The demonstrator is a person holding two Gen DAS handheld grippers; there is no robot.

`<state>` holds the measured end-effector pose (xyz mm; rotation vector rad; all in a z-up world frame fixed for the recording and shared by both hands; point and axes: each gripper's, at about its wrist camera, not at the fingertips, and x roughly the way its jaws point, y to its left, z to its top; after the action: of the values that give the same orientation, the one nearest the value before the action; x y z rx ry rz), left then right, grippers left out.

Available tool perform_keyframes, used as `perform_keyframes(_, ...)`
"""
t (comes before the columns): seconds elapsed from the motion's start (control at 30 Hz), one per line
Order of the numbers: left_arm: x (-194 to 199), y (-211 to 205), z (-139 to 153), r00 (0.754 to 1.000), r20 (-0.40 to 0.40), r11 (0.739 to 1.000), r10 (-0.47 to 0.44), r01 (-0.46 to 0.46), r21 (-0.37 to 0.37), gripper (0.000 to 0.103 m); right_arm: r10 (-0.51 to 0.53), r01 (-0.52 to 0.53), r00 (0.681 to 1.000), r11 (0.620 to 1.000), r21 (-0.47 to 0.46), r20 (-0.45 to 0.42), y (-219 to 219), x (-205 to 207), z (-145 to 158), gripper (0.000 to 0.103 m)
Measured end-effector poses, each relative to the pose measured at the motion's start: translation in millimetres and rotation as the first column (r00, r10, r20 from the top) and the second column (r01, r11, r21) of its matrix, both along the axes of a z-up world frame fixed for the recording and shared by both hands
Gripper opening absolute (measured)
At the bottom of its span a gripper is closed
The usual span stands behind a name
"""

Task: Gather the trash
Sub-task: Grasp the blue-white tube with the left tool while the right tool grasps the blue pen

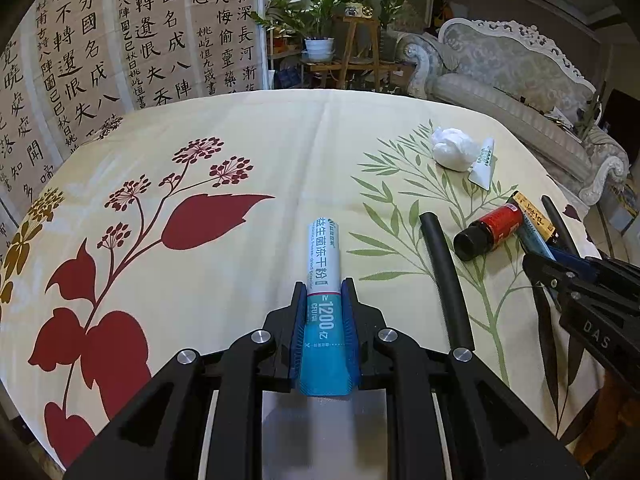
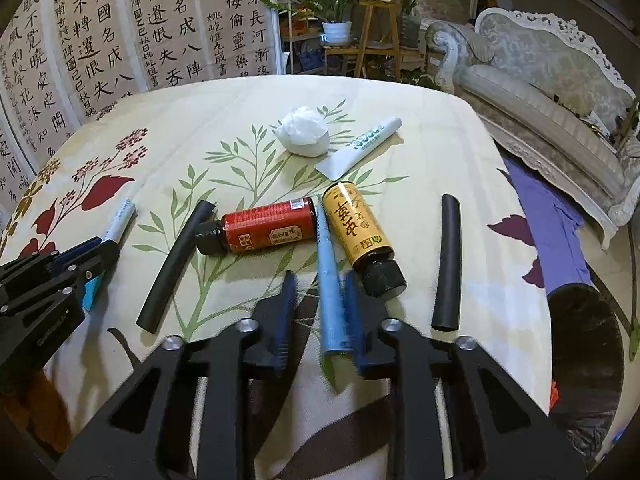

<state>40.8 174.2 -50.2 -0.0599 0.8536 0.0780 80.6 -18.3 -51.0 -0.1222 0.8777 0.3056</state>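
My left gripper [image 1: 323, 285] is shut on a white and teal stick sachet [image 1: 323, 256], which points away over the flowered tablecloth [image 1: 224, 148]. My right gripper [image 2: 320, 280] stands open around a blue stick sachet [image 2: 330, 280]. Its right finger touches the sachet, and a gap shows on the left side. Just beyond lie a red bottle [image 2: 264, 226] and a yellow bottle [image 2: 358, 224], both with black caps. Farther back are a crumpled white tissue [image 2: 304, 132] and a white sachet with green print [image 2: 360, 146].
Two black tubes [image 2: 174, 268] [image 2: 448, 264] lie either side of the bottles. A dark bag opening [image 2: 588, 340] and purple cloth [image 2: 548, 220] sit past the table's right edge. A sofa [image 2: 552, 92], plant stands [image 2: 376, 28] and a calligraphy screen [image 2: 120, 28] stand behind.
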Motion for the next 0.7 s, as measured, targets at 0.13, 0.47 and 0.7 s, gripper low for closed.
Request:
perform_keyframes(0.13,0.1,0.4,0.4,1.0,0.001,1.0,-0.001,0.001,-0.001,0.019,-0.001,0.001,1.0,1.0,-0.007,0.003,0.1,-2.4,-0.5,0.007)
perform_keyframes(0.47,-8.3,-6.8,8.1,0.999,0.051,0.999,-0.013,0.011,0.035,0.018,-0.022,0.022,1.0,1.0,0.012,0.017,-10.7,-24.8,5.5,0.007)
perform_keyframes(0.7,-19.8,-22.3,14.2,0.997,0.067,0.999,-0.047,0.046,0.006,0.018,-0.068,0.067,0.996,0.997,0.027,0.051,-32.0,-46.1,16.7,0.007)
